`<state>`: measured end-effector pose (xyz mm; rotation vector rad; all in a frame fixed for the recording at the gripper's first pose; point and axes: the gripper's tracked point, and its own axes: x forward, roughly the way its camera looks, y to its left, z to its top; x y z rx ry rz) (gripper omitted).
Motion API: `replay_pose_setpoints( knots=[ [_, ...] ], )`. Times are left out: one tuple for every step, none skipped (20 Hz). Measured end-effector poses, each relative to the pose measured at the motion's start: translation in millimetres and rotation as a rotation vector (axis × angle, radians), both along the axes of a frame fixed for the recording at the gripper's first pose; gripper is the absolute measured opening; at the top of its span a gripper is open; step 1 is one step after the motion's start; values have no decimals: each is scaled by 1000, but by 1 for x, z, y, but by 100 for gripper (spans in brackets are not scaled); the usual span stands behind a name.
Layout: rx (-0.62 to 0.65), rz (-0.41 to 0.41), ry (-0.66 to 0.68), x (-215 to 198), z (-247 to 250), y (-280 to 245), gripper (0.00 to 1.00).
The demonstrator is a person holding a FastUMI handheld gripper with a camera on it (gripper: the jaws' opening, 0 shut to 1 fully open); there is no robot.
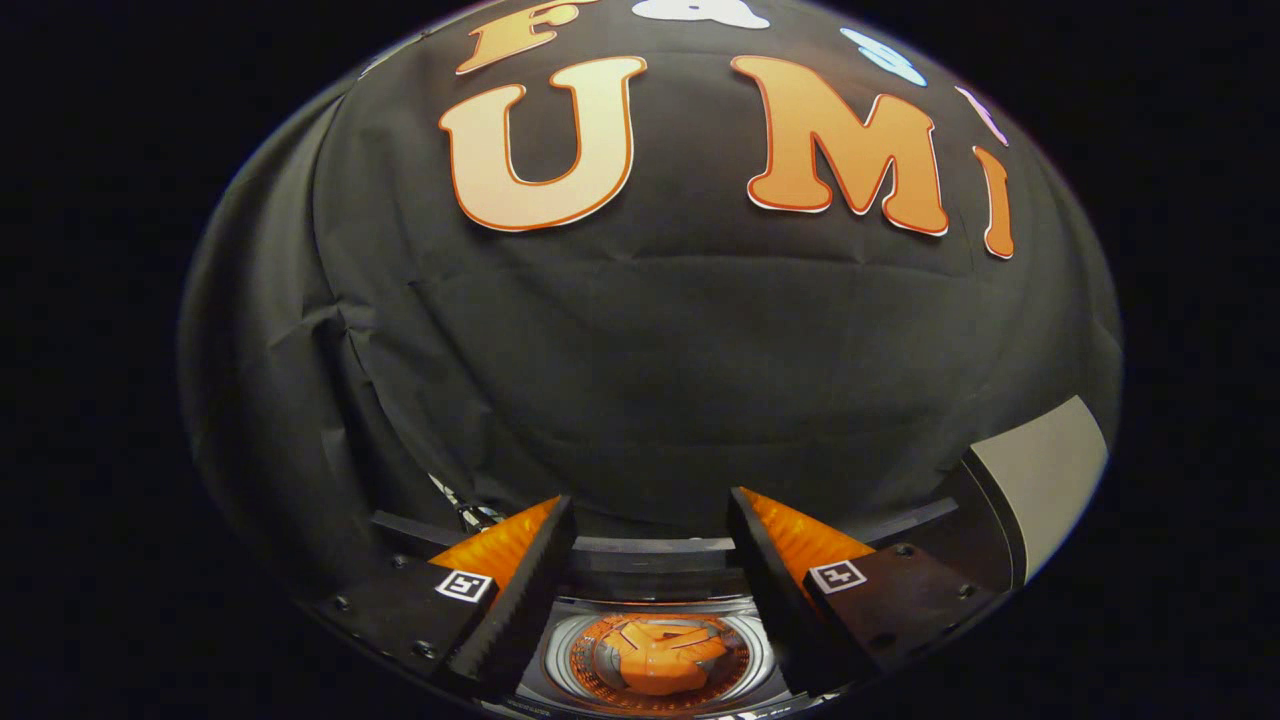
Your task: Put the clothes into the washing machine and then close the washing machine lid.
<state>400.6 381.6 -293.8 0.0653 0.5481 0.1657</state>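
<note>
We count one washing machine, seen from above, its round drum open below the gripper. In the drum's middle sits one orange piece; whether it is clothing or the drum's own hub we cannot tell. The lid stands raised at the machine's right edge, pale side toward us. The claw's two fingers are spread wide, holding nothing, and the drum lies between them. Beyond hangs the black cloth wall.
</note>
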Motion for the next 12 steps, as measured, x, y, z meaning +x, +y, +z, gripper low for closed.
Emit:
replay_pose_setpoints(
  knots=[
    [-1, 0, -3, -5, -1, 0, 99],
    [-3, 2, -6, -10, -3, -1, 99],
    [-4, 3, -8, -15, -3, 0, 99],
    [-3, 1, -10, -21, -4, -1, 99],
    [-4, 2, -13, -27, -4, -2, 99],
    [-5, 3, -18, -32, -5, -3, 99],
    [-7, 4, -23, -38, -6, -3, 99],
    [-7, 2, -23, -45, -8, -5, 99],
    [-6, 3, -24, -50, -8, -5, 99],
    [-8, 4, -25, -56, -9, -6, 99],
    [-8, 5, -25, -62, -12, -7, 99],
    [-6, 6, -25, -67, -15, -7, 99]
  ],
)
